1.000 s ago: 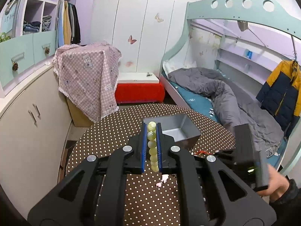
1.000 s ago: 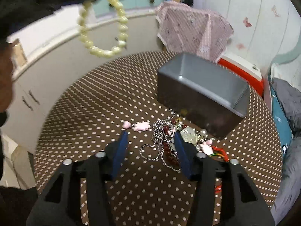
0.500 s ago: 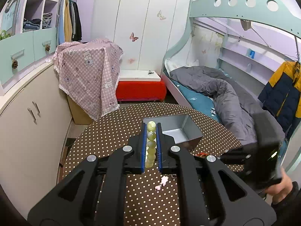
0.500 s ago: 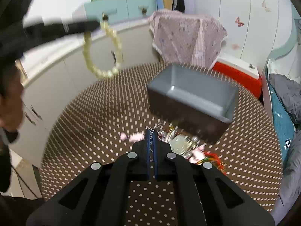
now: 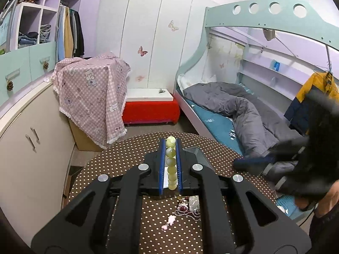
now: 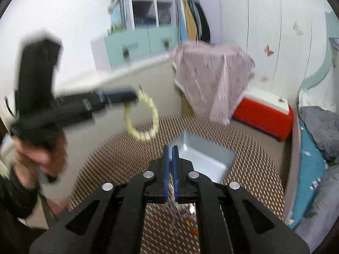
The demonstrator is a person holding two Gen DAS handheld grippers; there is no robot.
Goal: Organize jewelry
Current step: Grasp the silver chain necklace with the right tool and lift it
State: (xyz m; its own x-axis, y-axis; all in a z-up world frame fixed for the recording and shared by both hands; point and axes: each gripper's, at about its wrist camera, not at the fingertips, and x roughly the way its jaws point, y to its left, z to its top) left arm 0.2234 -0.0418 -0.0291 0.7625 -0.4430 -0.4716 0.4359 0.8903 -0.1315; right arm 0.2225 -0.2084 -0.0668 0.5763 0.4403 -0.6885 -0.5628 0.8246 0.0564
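My left gripper (image 5: 170, 146) is shut on a pale green bead bracelet (image 5: 171, 165), held high above the round dotted table (image 5: 131, 156). In the right wrist view the bracelet (image 6: 142, 117) hangs as a loop from the left gripper (image 6: 127, 96). My right gripper (image 6: 169, 151) is shut and raised above the table; something thin and silvery shows between its pads lower down, too blurred to name. The open grey box (image 6: 203, 158) lies just beyond it. A heap of jewelry (image 5: 188, 208) lies on the table below, with a pink charm (image 5: 168, 224) beside it.
A cabinet (image 5: 27, 135) curves along the left. A box draped in pink cloth (image 5: 91, 97), a red bench (image 5: 150, 110) and a bunk bed (image 5: 233, 110) stand beyond the table. The right gripper (image 5: 254, 161) appears blurred at the right of the left wrist view.
My right gripper closed over the jewelry heap, then rose and tilted up. My left gripper lifted higher with the bracelet and moved toward the grey box.
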